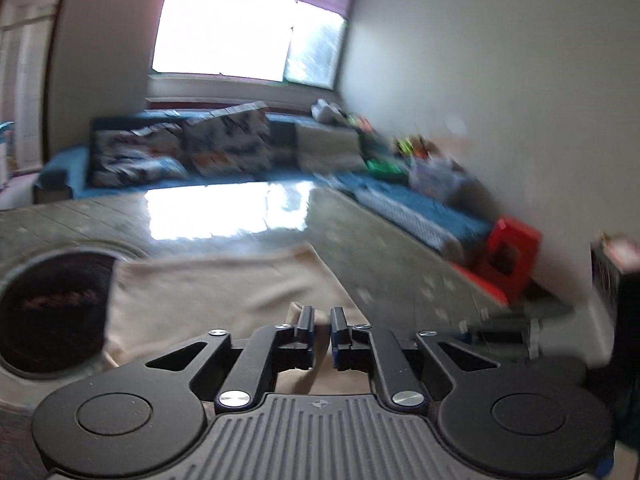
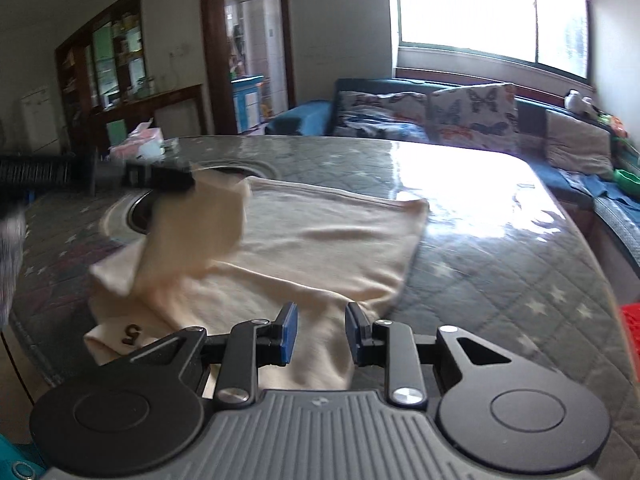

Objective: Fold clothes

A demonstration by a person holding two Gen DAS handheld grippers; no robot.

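At the left, the left gripper [image 2: 176, 184] pinches a corner of the cream garment [image 2: 320, 240] and holds it lifted above the quilted surface [image 2: 500, 272]. The rest of the garment lies flat on this surface. At the right, the right gripper [image 2: 322, 334] hangs with its jaws wide over the near edge of the cloth, holding nothing.

Home living rm: blue sofa [image 2: 532, 116] w/ butterfly cushions [image 2: 472, 116] under big window [image 2: 480, 12], wood shelf unit [image 2: 104, 64], doorway to another rm, quilted-cover tabletop [image 2: 500, 264].
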